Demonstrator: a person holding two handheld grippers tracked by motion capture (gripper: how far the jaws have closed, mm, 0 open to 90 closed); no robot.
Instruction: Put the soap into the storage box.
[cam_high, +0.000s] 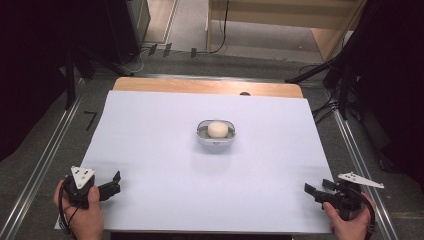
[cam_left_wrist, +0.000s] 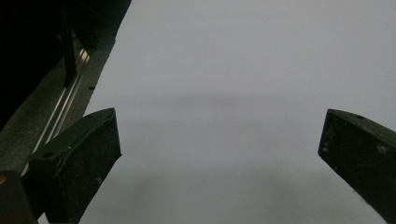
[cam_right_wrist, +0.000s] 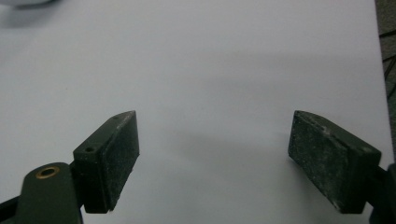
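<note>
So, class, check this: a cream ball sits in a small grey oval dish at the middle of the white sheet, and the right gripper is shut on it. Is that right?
Not quite. The cream ball does sit in the small grey oval dish mid-sheet, but the right gripper is not shut on it: the high view shows it at the near right corner, and the right gripper view shows its jaws apart over bare white sheet.

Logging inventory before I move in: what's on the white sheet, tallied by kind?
Small grey-white dish: 1
Cream round ball inside the dish: 1
Handheld grippers, left gripper and right gripper, both with jaws apart and empty: 2
Total: 4
</note>
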